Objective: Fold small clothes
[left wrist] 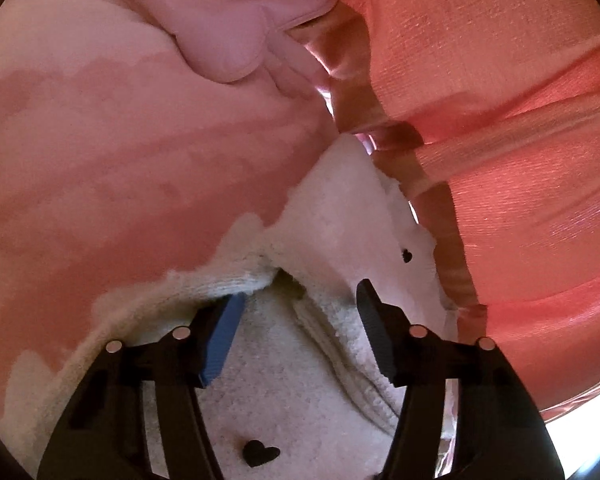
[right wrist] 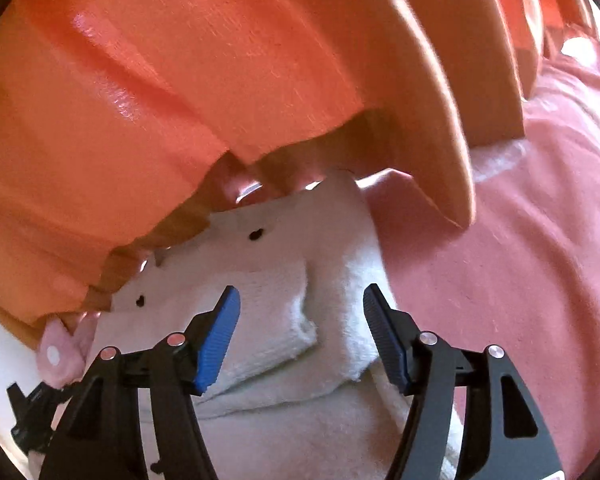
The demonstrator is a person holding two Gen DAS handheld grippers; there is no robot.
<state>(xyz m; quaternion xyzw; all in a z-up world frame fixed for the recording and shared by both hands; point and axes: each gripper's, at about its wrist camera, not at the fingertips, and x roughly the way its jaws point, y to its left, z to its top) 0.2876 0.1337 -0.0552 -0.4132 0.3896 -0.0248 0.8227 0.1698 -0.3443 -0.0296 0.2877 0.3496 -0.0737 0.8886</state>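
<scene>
Left wrist view: the left gripper (left wrist: 296,300), jaws spread and pinching nothing, hovers over one cream fleece garment (left wrist: 300,408) with black hearts, lying on pink bedding (left wrist: 120,140) beside orange pleated fabric (left wrist: 520,100). Right wrist view: the right gripper (right wrist: 300,312), jaws spread, is over a folded cuff; likely mid-fold, next needing a fresh pinch on an edge

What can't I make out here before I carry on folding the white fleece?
- White fleece garment: its far edge is hidden under the orange ruffled fabric in both wrist views; the near part is cut off by the frame.
- Garment type: unclear, only part shows.
- Left gripper: open over a fold; the black fingers cover the fleece beneath.
- Right gripper: open; the far side of the folded flap is blurred.
</scene>
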